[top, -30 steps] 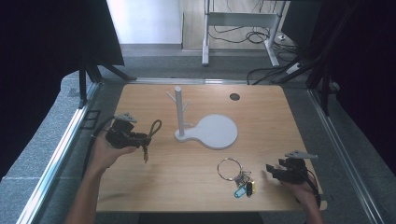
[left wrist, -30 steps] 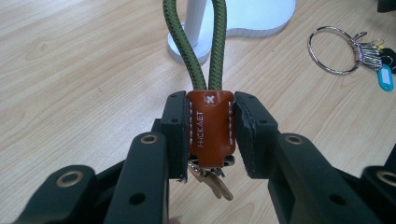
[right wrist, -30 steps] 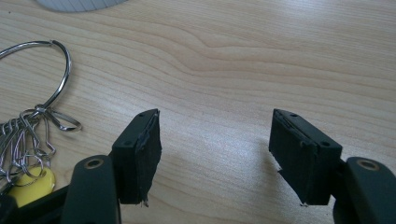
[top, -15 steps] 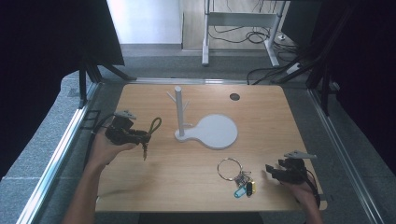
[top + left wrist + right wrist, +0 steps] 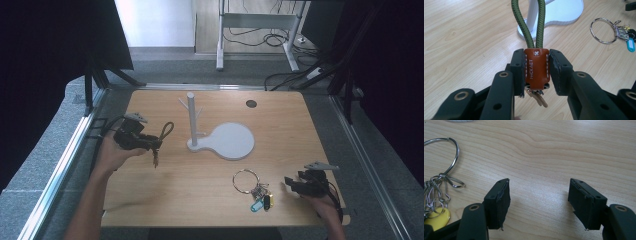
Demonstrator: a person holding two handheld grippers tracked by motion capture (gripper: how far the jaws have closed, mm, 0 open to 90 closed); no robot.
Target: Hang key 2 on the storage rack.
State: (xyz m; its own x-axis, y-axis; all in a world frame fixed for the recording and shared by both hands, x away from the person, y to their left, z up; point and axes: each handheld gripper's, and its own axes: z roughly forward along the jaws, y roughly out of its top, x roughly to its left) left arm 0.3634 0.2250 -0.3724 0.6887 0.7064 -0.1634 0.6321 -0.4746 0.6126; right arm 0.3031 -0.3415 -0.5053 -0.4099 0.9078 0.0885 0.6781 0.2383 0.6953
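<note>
Still clamped on the keyfob [image 5: 536, 68], the left gripper [image 5: 536, 72] has barely shifted; the right gripper [image 5: 539, 203] stays spread over the worktop [image 5: 564, 150].

From my remote station: a lab test bay. Light wooden table [image 5: 165, 200] framed by aluminium rails [image 5: 60, 172], black curtains [image 5: 45, 45] around, loose cables [image 5: 255, 37] on grey carpet [image 5: 30, 165].
</note>
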